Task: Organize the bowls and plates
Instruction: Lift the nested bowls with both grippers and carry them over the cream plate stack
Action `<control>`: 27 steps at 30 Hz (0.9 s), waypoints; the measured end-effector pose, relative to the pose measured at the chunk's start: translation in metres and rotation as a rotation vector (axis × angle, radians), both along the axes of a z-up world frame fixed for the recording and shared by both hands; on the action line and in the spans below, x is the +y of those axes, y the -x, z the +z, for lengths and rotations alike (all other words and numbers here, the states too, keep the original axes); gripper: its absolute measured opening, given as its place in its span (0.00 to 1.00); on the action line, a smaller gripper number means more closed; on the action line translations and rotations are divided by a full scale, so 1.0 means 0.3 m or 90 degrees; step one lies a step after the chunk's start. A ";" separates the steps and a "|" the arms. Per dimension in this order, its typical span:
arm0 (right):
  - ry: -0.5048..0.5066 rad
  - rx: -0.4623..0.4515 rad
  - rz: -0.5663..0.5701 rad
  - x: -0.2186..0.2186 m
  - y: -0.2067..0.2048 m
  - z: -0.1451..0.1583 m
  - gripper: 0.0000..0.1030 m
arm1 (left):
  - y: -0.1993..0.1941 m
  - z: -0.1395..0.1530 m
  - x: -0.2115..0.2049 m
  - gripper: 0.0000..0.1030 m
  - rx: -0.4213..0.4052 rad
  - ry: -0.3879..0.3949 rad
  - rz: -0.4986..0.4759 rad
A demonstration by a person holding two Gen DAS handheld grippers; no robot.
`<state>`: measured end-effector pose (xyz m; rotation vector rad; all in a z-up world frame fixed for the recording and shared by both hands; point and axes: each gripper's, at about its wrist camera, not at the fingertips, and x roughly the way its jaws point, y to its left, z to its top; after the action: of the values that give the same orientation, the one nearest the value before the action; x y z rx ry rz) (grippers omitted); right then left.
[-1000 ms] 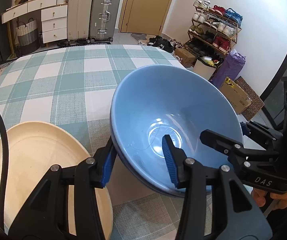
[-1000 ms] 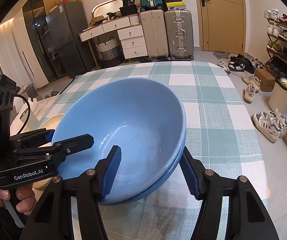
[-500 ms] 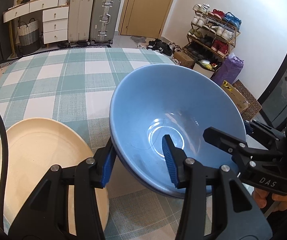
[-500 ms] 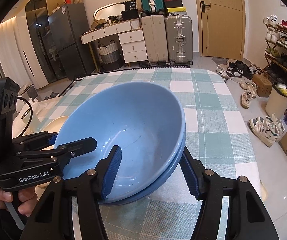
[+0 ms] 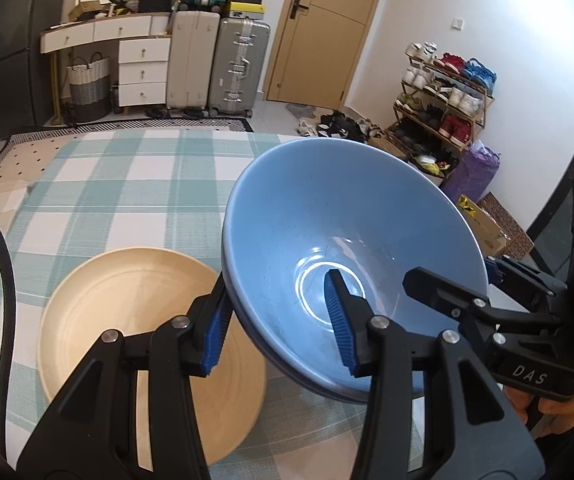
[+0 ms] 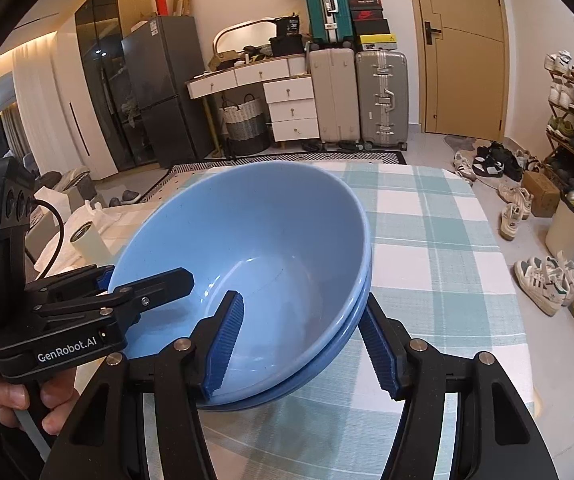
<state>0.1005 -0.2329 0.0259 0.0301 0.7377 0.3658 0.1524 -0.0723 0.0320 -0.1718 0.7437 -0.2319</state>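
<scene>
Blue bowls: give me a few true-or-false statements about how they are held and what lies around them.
1. Two blue bowls are nested. True.
2. Only the left tongs grip them. False: the right tongs clamp the opposite rim too.
3. A cream plate lies on the checked cloth beside the bowls. True.
4. The top bowl holds food. False: it is empty.
5. The bowls sit on the plate. False: they are beside it, held at a tilt.
</scene>
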 end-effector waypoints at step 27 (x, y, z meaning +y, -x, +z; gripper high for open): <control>-0.022 -0.017 0.114 0.285 0.017 0.070 0.59 | 0.248 0.126 0.287 0.41 -0.048 0.004 0.149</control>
<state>0.0955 -0.1474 0.0468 -0.0088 0.7097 0.5482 0.0780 0.0138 0.0699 -0.2529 0.6423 -0.0183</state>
